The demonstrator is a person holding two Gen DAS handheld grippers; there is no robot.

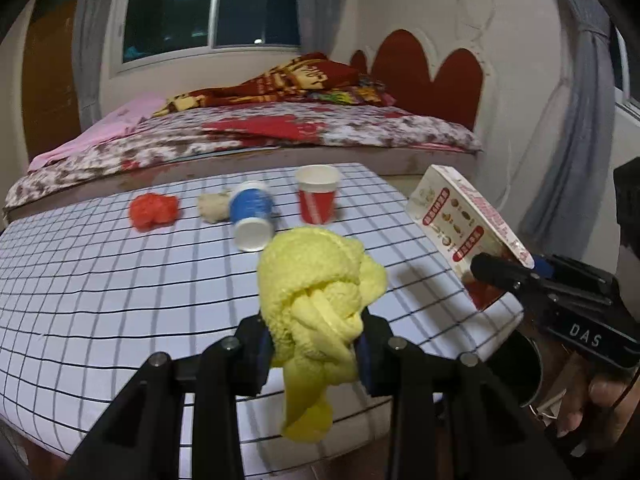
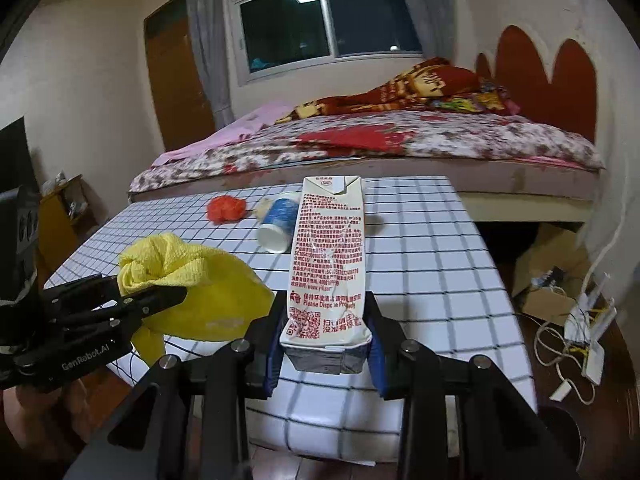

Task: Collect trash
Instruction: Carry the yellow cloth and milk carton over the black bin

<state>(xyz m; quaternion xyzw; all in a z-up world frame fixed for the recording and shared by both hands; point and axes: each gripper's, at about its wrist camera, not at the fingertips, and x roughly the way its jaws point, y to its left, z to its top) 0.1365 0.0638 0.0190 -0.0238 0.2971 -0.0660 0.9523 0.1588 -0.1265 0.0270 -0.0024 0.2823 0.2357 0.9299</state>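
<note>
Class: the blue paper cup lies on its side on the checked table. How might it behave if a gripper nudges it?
Lying on its side, the blue paper cup would probably roll, likely in a curve since it tapers. It looks thin-walled and empty, so likely light and easy to crush.

Left wrist view low at the table's [image 1: 120, 280] near edge, facing the bed [image 1: 280, 132], right wrist view close by at the near right corner, both sharing tabletop, bed, window [image 2: 320, 20]

Crumpled yellow terry cloth [image 1: 320, 300], bunched, pinched in the left tool [image 1: 316, 354], tail hanging below. Creased white milk carton with red print [image 2: 328, 264] clamped by its base in the right tool [image 2: 326, 354], lifted. Beyond both, on the desk [image 1: 100, 280]: red crumpled wad [image 1: 154, 210], beige wad [image 1: 214, 206], blue paper cup [image 1: 252, 216] tipped over, red paper cup [image 1: 317, 199] upright.
</note>
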